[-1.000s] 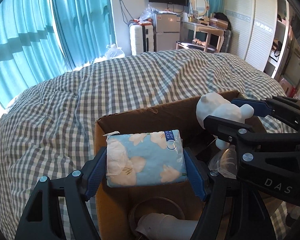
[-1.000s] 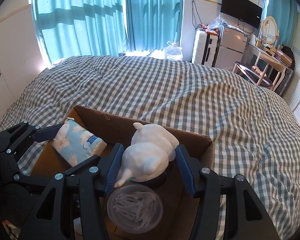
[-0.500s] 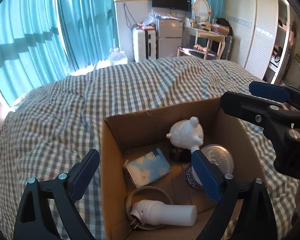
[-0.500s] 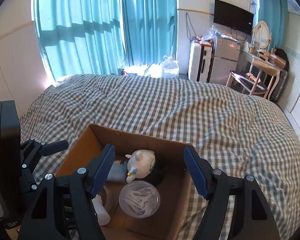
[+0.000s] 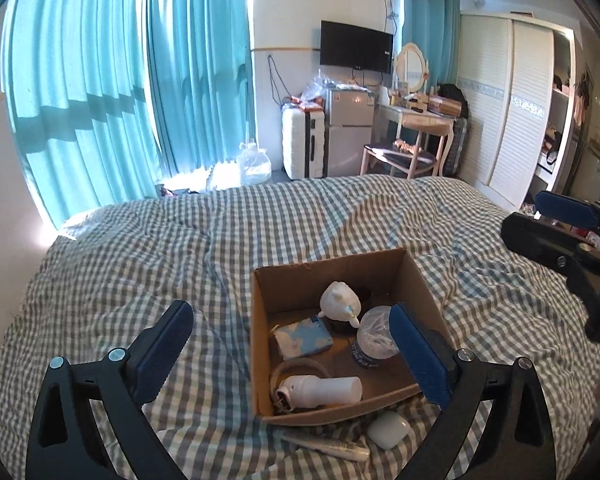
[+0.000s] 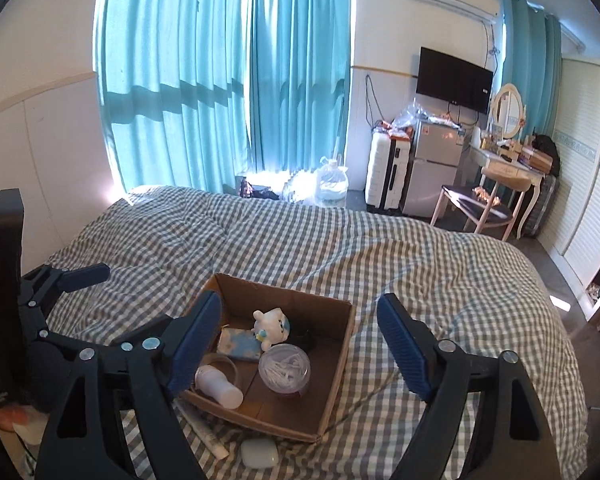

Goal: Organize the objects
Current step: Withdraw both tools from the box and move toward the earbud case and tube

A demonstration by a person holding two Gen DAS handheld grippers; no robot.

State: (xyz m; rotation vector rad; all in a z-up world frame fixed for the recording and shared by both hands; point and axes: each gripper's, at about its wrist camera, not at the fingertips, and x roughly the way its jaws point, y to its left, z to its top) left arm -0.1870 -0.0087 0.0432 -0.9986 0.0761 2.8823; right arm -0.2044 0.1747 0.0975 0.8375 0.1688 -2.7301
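Both grippers, left gripper (image 5: 290,344) and right gripper (image 6: 300,342), hang released, their fingers just opening on nothing above the cardboard box (image 5: 416,276); earbud case (image 5: 388,429) and tube (image 5: 332,447) lie below the fingers. Approach low, square, unhurried.

Cardboard box (image 5: 418,276) on the bed (image 5: 140,264), items inside and two in front

In the box, the toy figure (image 5: 339,303) stands at the back, the tissue pack (image 5: 303,337) lies left of the round lidded container (image 5: 374,337), and the bottle (image 5: 320,391) lies along the front wall. Outside, just before the box, lie a small case (image 5: 388,429) and a tube (image 5: 328,446).
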